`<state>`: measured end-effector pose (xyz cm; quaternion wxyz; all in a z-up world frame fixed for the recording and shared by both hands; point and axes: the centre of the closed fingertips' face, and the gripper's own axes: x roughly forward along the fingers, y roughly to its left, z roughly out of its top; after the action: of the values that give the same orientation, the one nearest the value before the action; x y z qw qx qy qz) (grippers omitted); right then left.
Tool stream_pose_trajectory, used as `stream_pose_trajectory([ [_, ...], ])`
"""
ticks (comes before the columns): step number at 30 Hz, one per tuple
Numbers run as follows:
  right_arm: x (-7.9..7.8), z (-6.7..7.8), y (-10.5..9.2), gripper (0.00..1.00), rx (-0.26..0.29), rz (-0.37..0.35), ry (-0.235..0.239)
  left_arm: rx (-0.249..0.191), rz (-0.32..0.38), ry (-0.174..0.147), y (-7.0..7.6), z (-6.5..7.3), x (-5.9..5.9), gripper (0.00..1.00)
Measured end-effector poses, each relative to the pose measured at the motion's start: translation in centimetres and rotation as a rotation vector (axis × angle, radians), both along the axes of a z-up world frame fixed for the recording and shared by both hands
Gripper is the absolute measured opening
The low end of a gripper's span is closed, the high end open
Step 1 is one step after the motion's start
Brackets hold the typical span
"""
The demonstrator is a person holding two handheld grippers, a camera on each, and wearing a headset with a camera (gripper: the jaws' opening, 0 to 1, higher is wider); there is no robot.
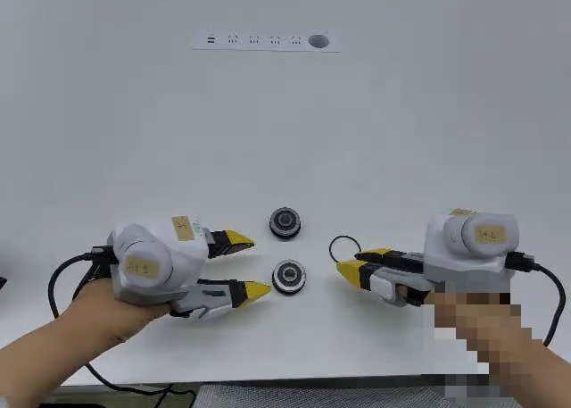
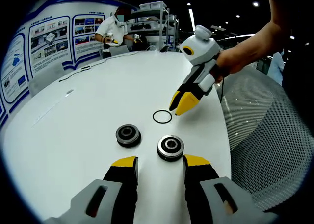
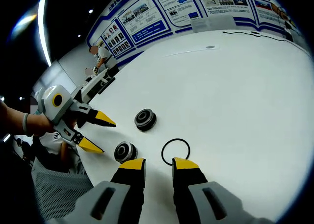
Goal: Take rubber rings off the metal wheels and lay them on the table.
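Head view: a thin black rubber ring [image 1: 345, 247] lies flat on the white table [image 1: 401, 140], just beside the right gripper [image 1: 348, 262], whose jaws stand narrowly apart and empty. The left gripper [image 1: 260, 265] gapes wide, empty, at the near round metal wheel [image 1: 289, 277]. One ring appears done; the next move likely calls for gripping a wheel and peeling its ring.

This is looking like a lab or demonstration hall; blue-framed poster boards [image 2: 54, 35] are lining the wall; storage racks [image 2: 153, 13] are standing beyond a long white workbench [image 1: 285, 131]; ceiling lights [image 2: 191, 17] are shining overhead; another person [image 2: 113, 28] is standing at the far end.
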<state>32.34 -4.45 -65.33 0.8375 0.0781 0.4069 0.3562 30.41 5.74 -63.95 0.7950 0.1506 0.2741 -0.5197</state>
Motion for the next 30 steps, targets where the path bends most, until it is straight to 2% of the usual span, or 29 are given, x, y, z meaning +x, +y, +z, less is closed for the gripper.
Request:
stream_pose_trajectory([
  [16,-0.2,0.3,1.0,0.22,0.025,0.030,-0.020,0.012,-0.052,0.003,-2.3,-0.2,0.0,0.24],
  [30,-0.8,0.8,2.4,0.24,0.038,0.108,-0.062,0.047,-0.090,0.007,-3.1,-0.7,-0.2,0.19],
])
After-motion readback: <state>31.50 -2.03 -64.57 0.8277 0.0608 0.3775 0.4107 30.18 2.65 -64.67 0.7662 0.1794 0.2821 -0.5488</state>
